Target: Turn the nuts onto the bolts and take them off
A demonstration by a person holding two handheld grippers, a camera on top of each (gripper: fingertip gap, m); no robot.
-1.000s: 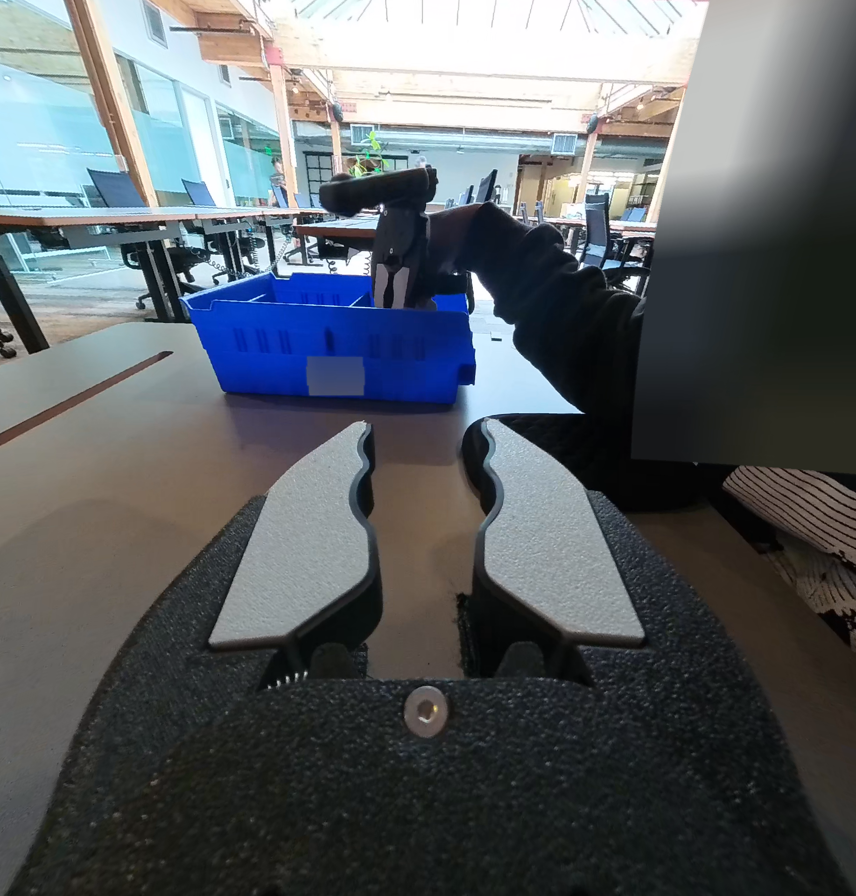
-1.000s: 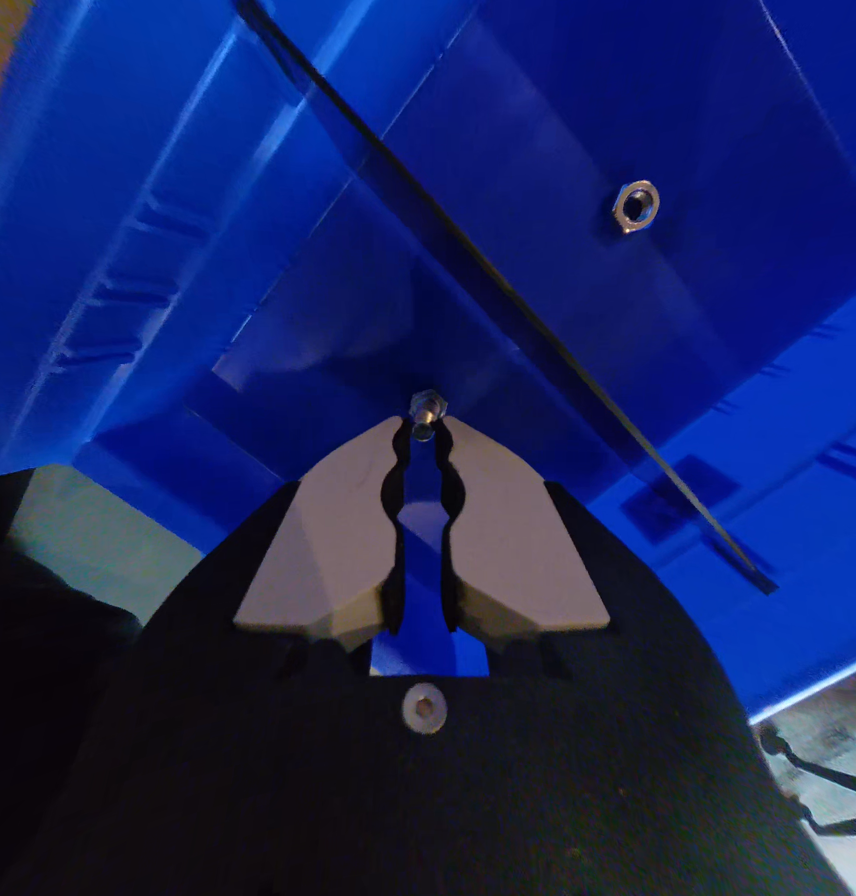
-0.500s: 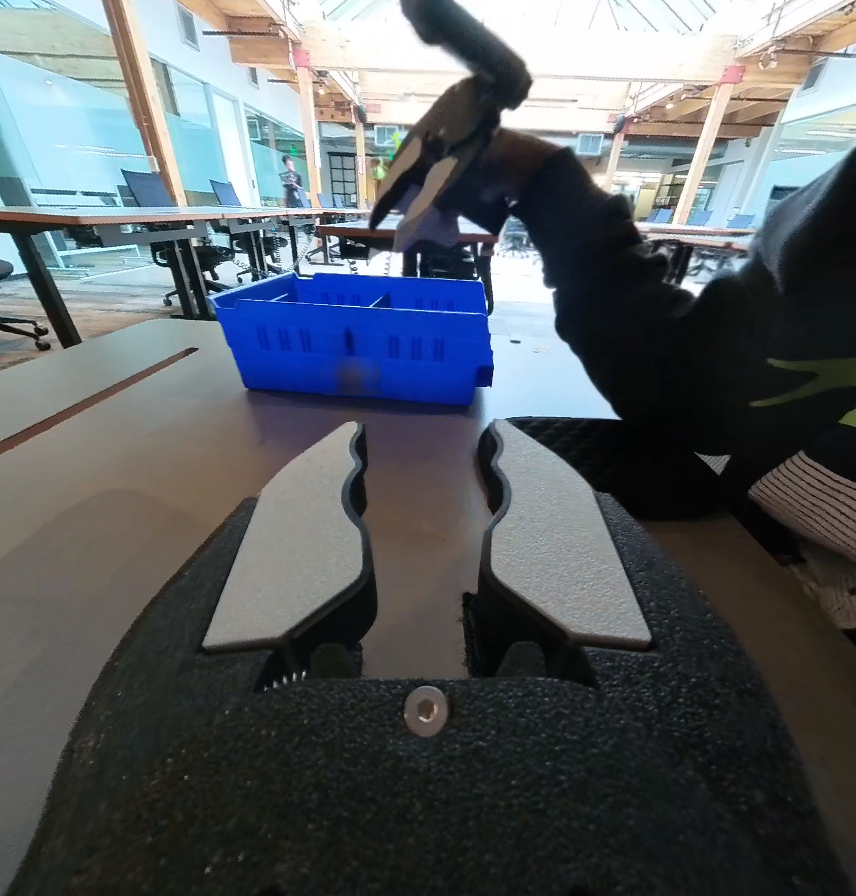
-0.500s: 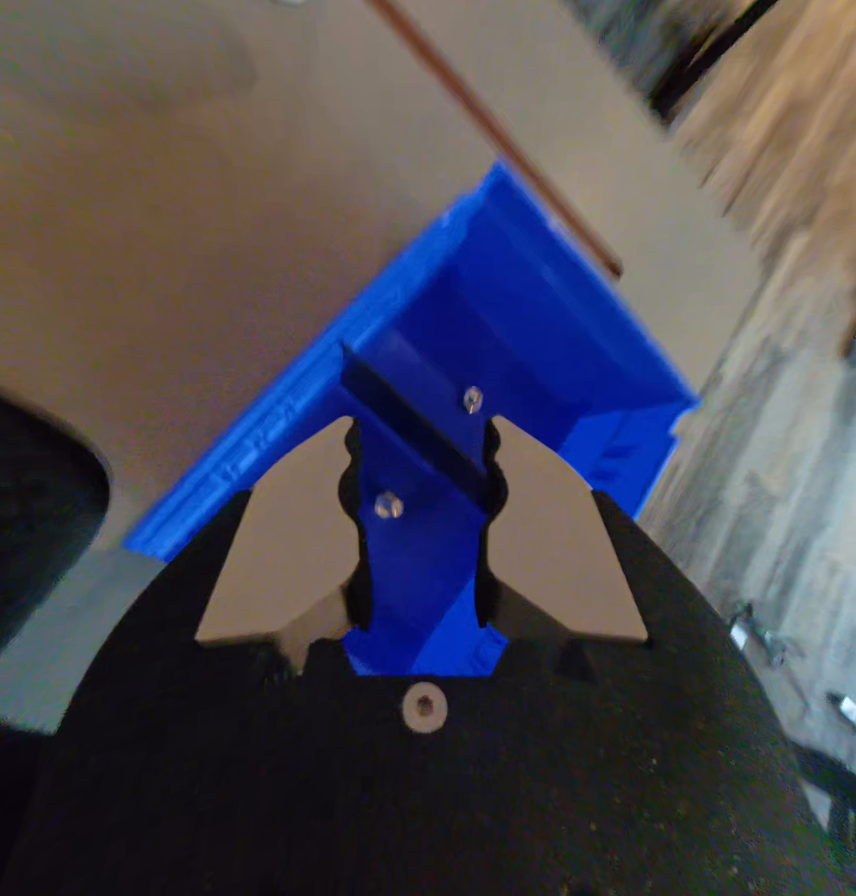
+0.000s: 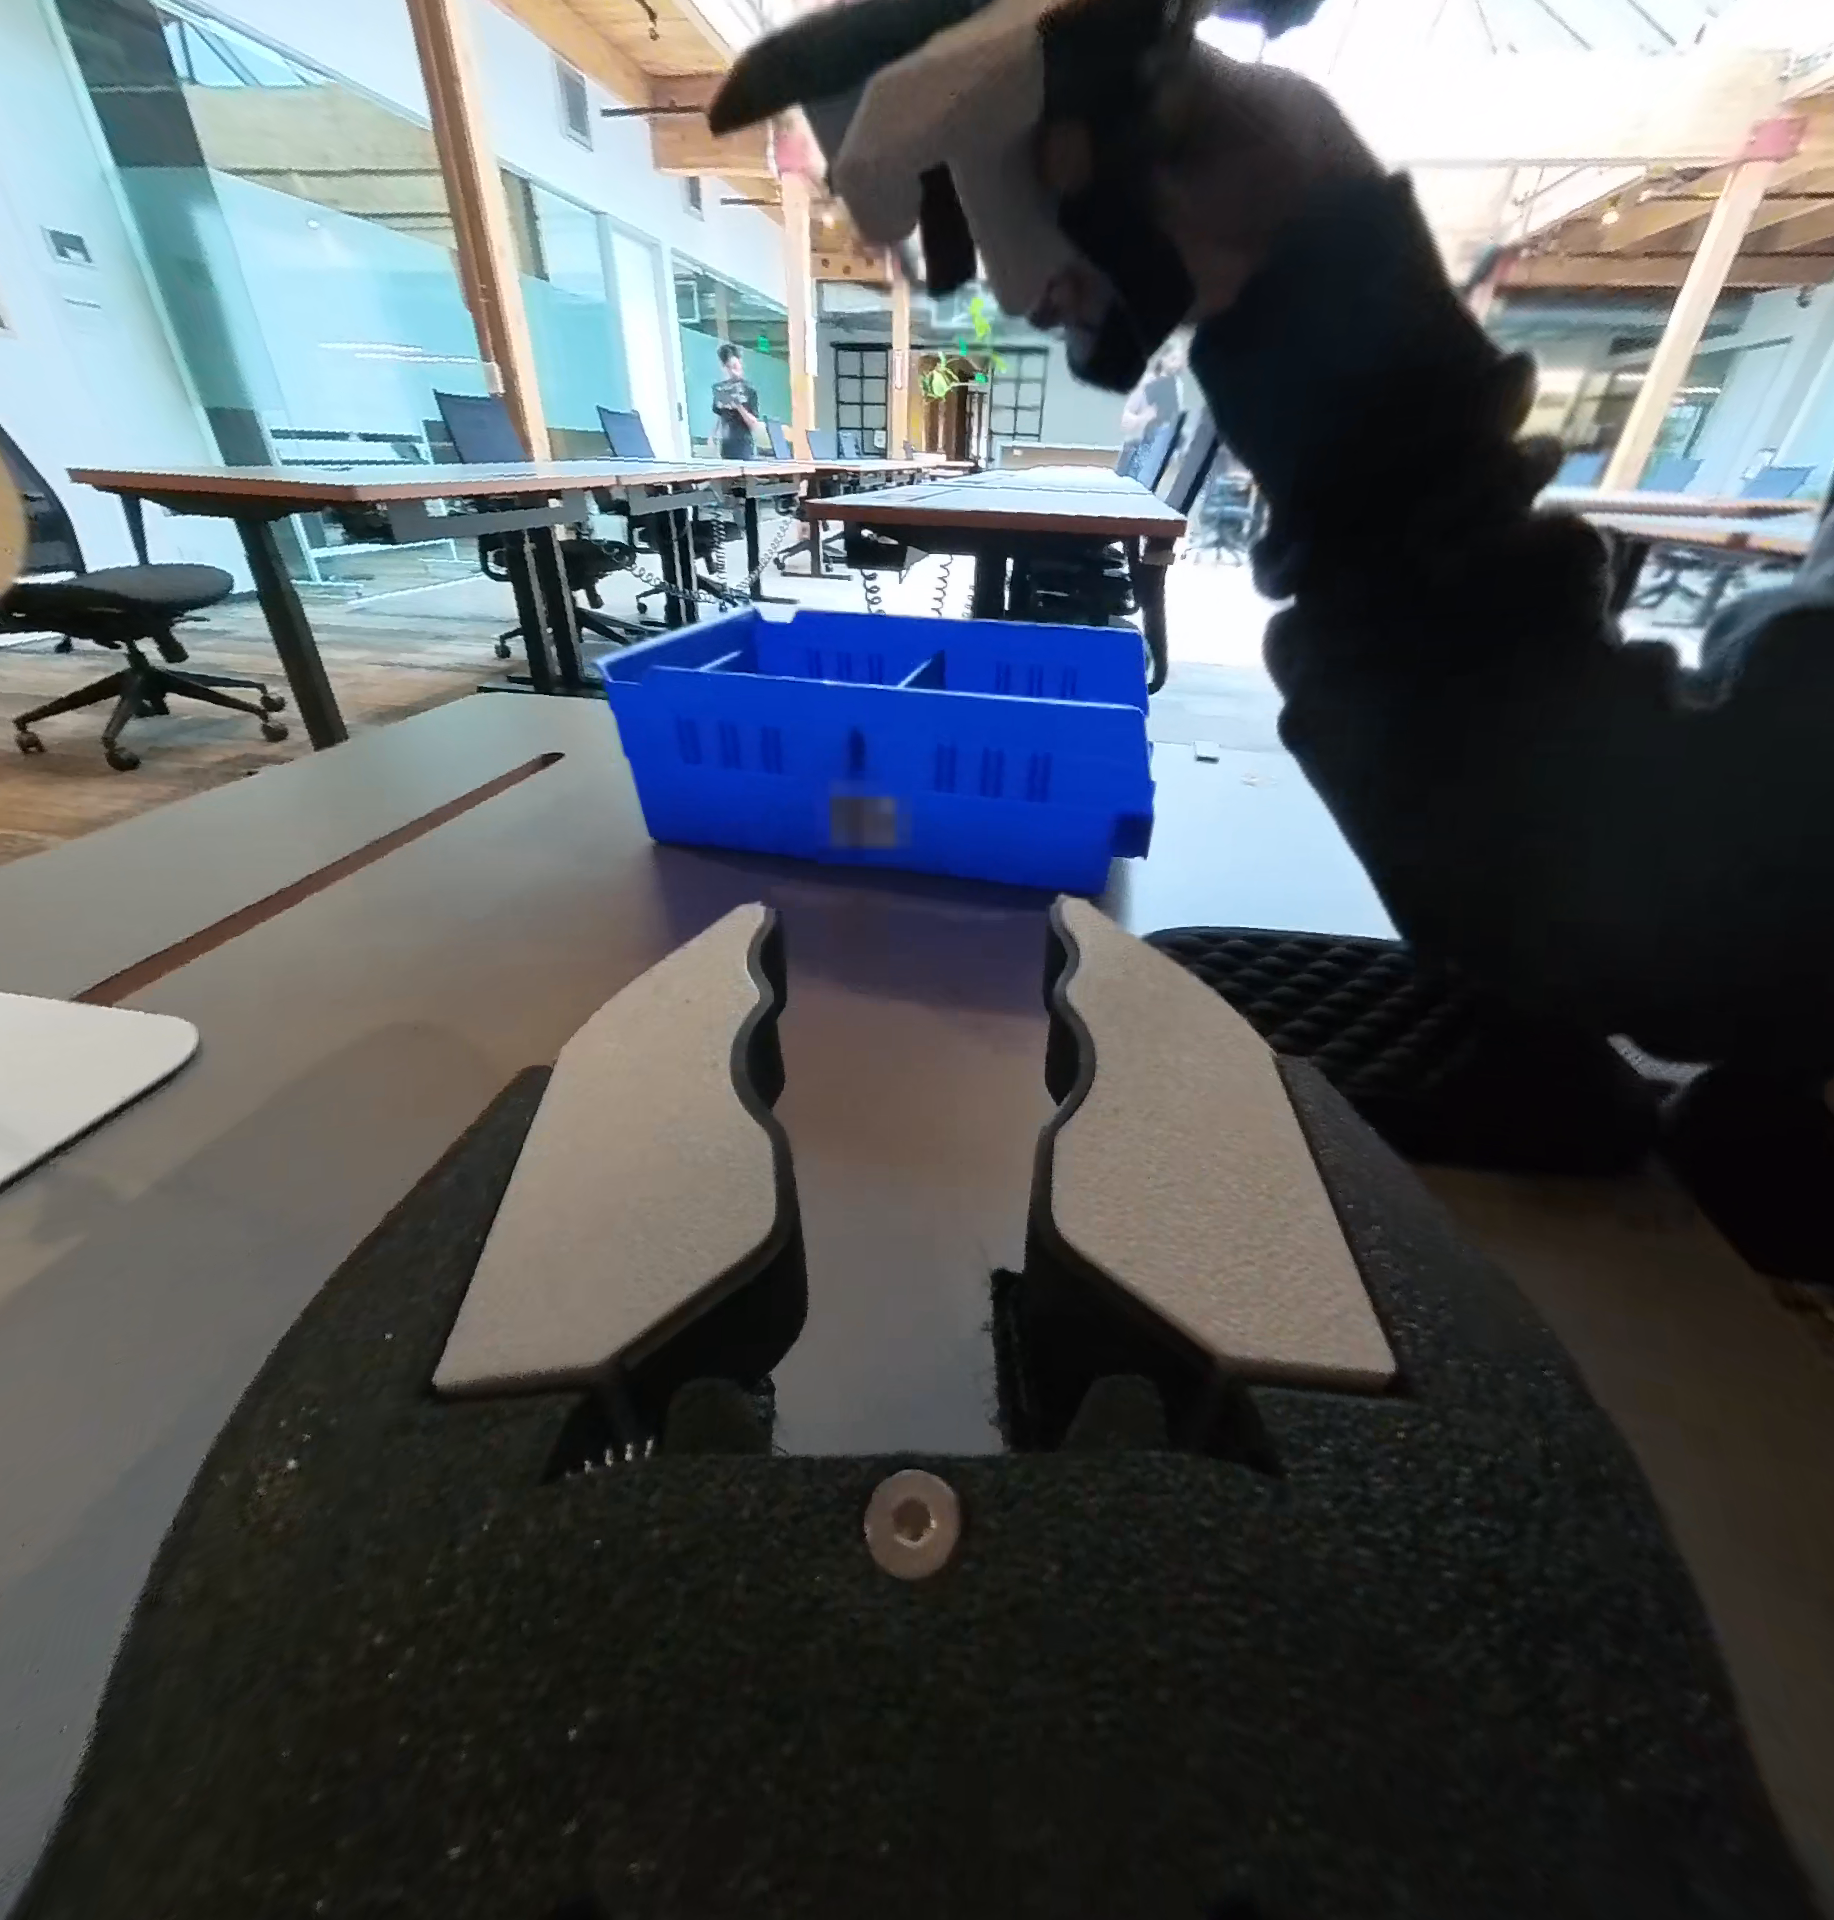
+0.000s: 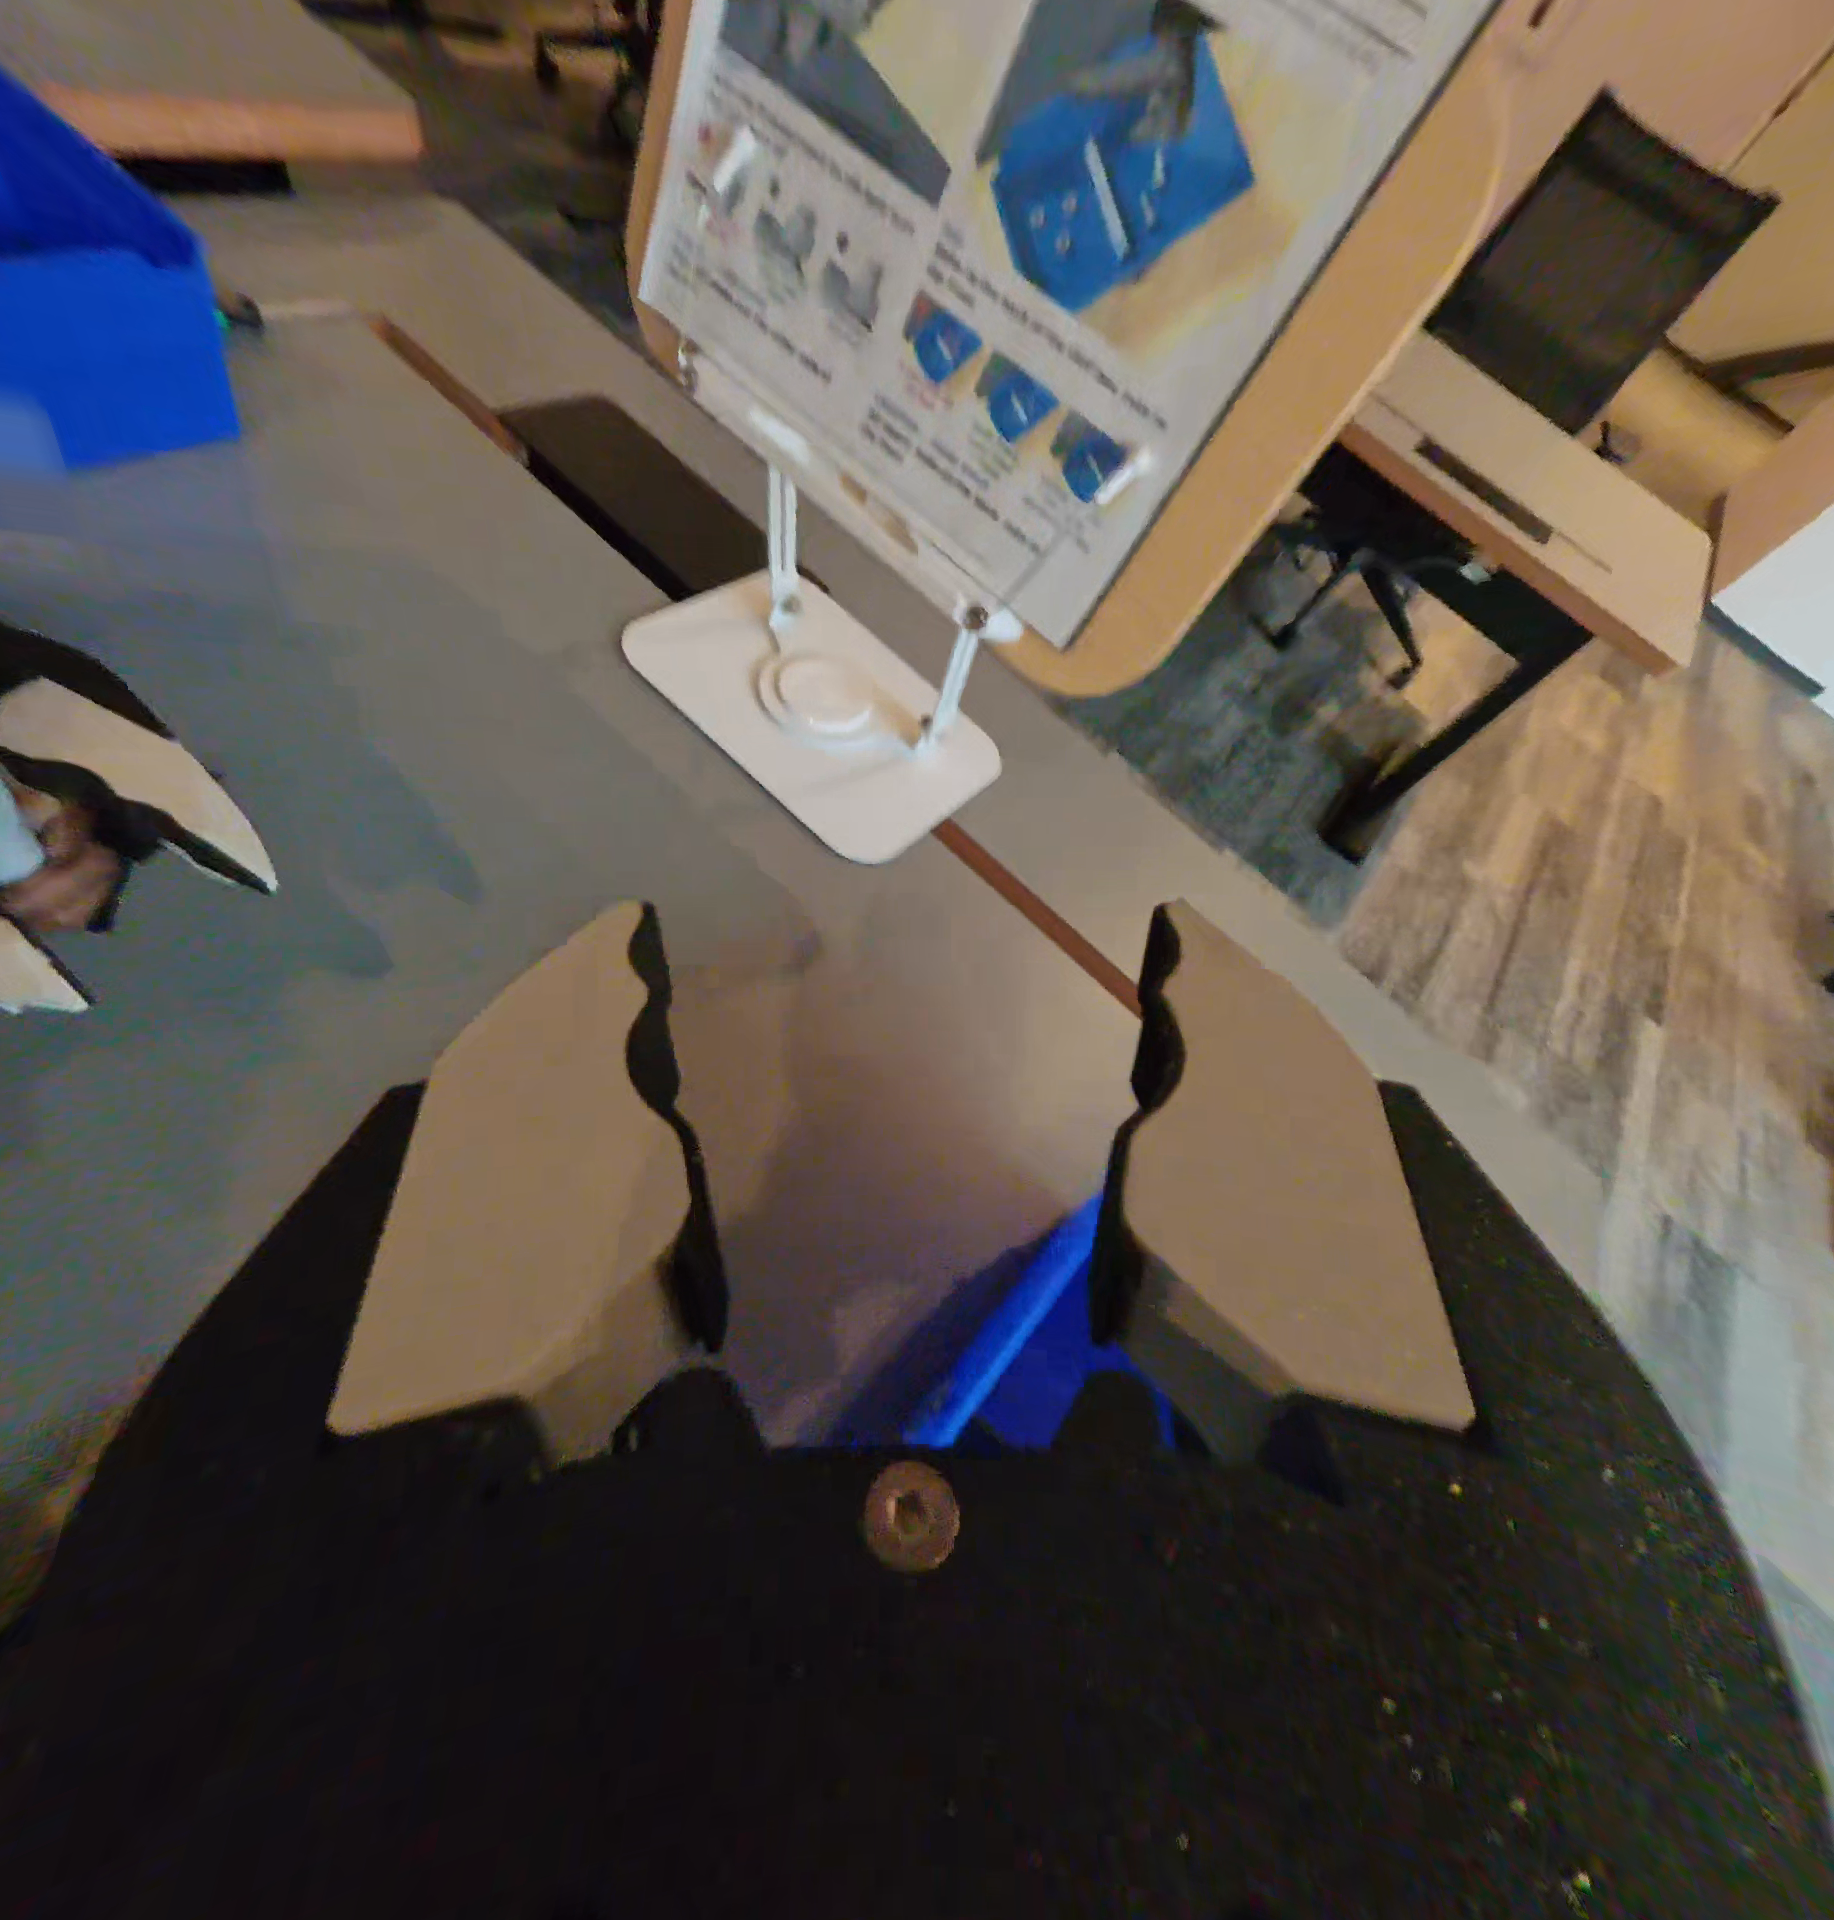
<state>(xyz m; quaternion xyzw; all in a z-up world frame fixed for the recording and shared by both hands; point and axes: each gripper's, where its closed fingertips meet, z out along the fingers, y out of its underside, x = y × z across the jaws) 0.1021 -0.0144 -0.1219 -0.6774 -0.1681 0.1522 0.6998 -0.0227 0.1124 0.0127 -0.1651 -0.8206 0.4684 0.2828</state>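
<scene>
Moved: our right gripper (image 6: pixel 897 940) has left the blue bin (image 5: pixel 882 748), its bolt dropped, prongs now wide apart
Left gripper (image 5: pixel 908 951): apart, empty, bin just ahead
Nuts, bolts: we cannot see them

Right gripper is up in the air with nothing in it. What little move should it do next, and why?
Probably swing the right gripper back down toward the blue bin. Its fingers are spread wide and empty, and it points at the paper stand, away from the bin. No nut or bolt shows in either view now, so it needs to look into the bin first.
</scene>
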